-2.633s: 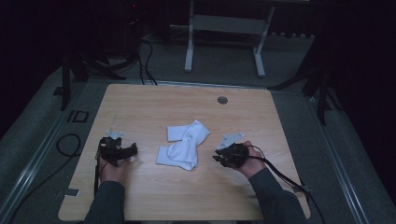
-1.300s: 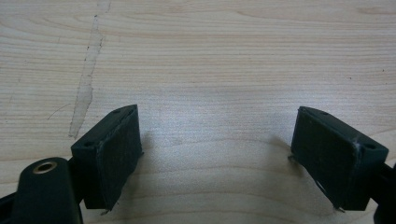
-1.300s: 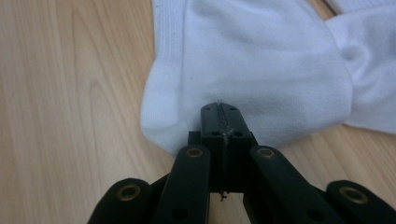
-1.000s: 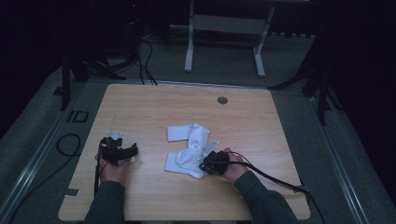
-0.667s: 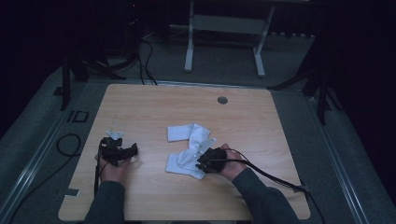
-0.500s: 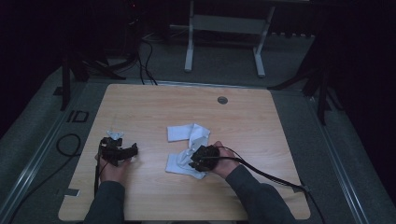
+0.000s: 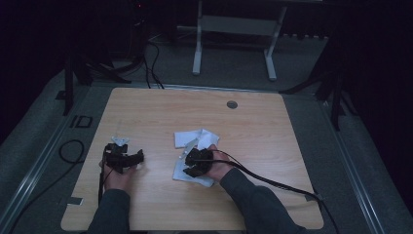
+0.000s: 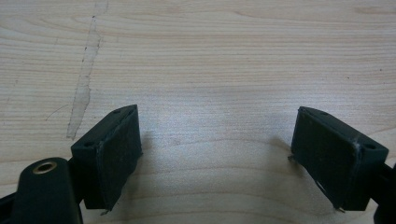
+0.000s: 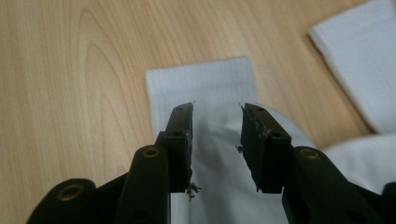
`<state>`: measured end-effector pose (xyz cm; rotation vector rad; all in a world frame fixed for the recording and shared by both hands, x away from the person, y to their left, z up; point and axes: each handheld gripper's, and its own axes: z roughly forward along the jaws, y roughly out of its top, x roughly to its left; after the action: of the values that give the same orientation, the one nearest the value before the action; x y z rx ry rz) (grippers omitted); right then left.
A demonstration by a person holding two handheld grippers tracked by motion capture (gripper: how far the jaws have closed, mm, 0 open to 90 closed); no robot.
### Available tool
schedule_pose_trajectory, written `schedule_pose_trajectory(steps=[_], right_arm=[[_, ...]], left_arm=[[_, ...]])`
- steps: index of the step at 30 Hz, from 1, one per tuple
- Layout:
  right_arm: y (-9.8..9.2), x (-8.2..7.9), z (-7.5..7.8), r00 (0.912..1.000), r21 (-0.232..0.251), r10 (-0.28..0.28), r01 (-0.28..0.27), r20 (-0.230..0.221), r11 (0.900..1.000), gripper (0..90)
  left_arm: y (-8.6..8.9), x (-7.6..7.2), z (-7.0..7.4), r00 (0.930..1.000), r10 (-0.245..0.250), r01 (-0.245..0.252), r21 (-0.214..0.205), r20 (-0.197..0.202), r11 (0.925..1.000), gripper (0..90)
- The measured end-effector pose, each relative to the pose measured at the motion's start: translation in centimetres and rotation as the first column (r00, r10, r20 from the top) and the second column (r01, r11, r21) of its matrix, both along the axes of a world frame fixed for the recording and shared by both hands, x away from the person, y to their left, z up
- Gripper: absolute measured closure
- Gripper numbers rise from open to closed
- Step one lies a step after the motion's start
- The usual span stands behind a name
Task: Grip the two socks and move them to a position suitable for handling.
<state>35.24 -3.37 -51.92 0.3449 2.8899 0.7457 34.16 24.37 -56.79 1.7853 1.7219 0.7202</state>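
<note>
A white cloth (image 7: 194,138) lies crumpled and partly folded on the wooden table (image 7: 272,131), near its middle. My right gripper (image 7: 194,164) rests over the cloth's near part and points left. In the right gripper view its jaws (image 9: 215,110) stand part open over a folded white layer (image 9: 201,81); they have just been opening, and the pads do not press the fabric. Another flap of the cloth (image 9: 362,51) lies beyond at the upper right. My left gripper (image 7: 132,158) rests on bare wood to the left, apart from the cloth, its jaws (image 8: 217,135) wide open with nothing between them.
A round grommet (image 7: 232,104) sits near the table's far edge. The right gripper's cable (image 7: 272,181) trails toward the near right corner. A pale scratch (image 8: 84,88) marks the wood ahead of the left jaws. A metal stand (image 7: 234,44) and floor cables lie beyond the table.
The right gripper has moved left across the cloth, carrying a fold over with it, and its jaws have opened. The left gripper has stayed put.
</note>
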Motion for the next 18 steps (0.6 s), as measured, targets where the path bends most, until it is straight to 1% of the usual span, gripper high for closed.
schedule_pose_trajectory(steps=[2, 4, 6, 9, 12, 15, 18], right_arm=[[0.3, 0.2, -0.6, 0.9998, -0.011, 0.0, 0.0, -0.018, 0.9999, 63.0], [0.4, 0.5, -1.3, 0.9996, -0.04, -0.013, 0.012, -0.026, 0.9991, 64.4], [0.3, 0.7, -1.5, 0.9991, -0.03, -0.019, 0.018, -0.038, 0.9994, 65.8], [0.4, 0.7, -1.5, 0.999, -0.034, -0.016, 0.015, -0.041, 0.9993, 66.1], [0.3, 0.9, -1.5, 0.9986, -0.027, -0.02, 0.018, -0.05, 0.9995, 65.8], [0.3, 0.9, -1.5, 0.9986, -0.026, -0.023, 0.022, -0.048, 0.9994, 66.5], [0.2, 1.0, -1.4, 0.9978, -0.016, -0.042, 0.041, -0.051, 0.999, 73.3]], left_arm=[[0.0, 0.0, 0.0, 1.0, 0.0, 0.0, 0.0, 0.0, 1.0, 16.0], [0.0, 0.0, 0.0, 1.0, -0.001, 0.001, 0.0, 0.001, 1.0, 16.0], [0.0, 0.0, 0.0, 1.0, -0.001, 0.001, 0.0, 0.001, 1.0, 16.0], [0.0, 0.0, 0.0, 1.0, -0.001, 0.001, 0.0, 0.001, 1.0, 16.0], [0.0, 0.0, 0.0, 1.0, -0.002, 0.002, 0.0, 0.001, 1.0, 16.0], [0.0, 0.0, 0.0, 1.0, -0.001, 0.001, 0.0, 0.001, 1.0, 16.0], [0.0, 0.0, 0.0, 1.0, -0.002, 0.002, 0.0, 0.001, 1.0, 16.0]])
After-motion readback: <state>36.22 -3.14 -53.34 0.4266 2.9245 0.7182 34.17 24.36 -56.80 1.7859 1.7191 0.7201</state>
